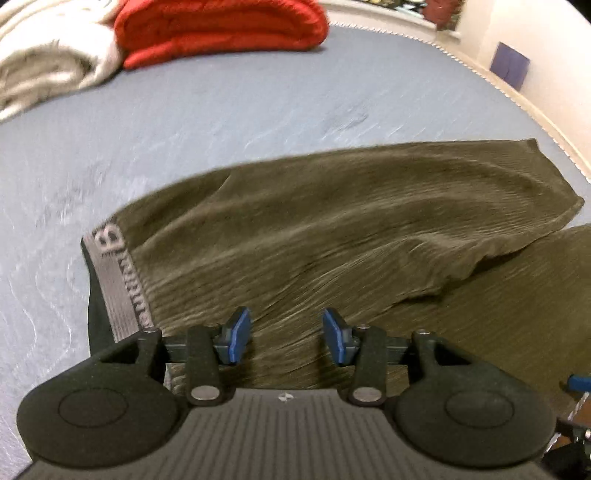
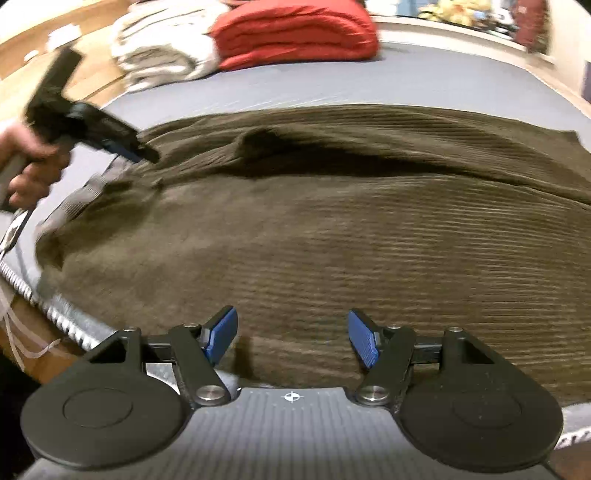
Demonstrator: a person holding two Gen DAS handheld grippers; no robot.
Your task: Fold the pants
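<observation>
Olive ribbed pants (image 1: 332, 229): spread flat across the near half of the bed (image 1: 258, 110), grey waistband (image 1: 114, 280) at the left, legs running off to the right. One leg lies folded over the other, its hem (image 1: 557, 173) close to the bed's right edge.

Left claw (image 1: 286, 338): blue pads apart, nothing between them, hanging over the cloth just beside the waistband. In the right wrist view the left claw (image 2: 146, 153) sits at the waistband end, gripped by a hand (image 2: 33, 162).

Right claw (image 2: 291, 338): pads apart, clamped on nothing, above the near edge of the pants.

Open room: bare blue sheet beyond the pants, up to the far stack. Little margin at the near left, where the bed's edge trim (image 2: 55, 314) runs right beside the cloth.

Far end: folded red blanket (image 1: 218, 29), beside it a cream blanket (image 1: 48, 62).

Room: pale wall (image 1: 517, 29) at right, wooden floor (image 2: 22, 70) at left.
</observation>
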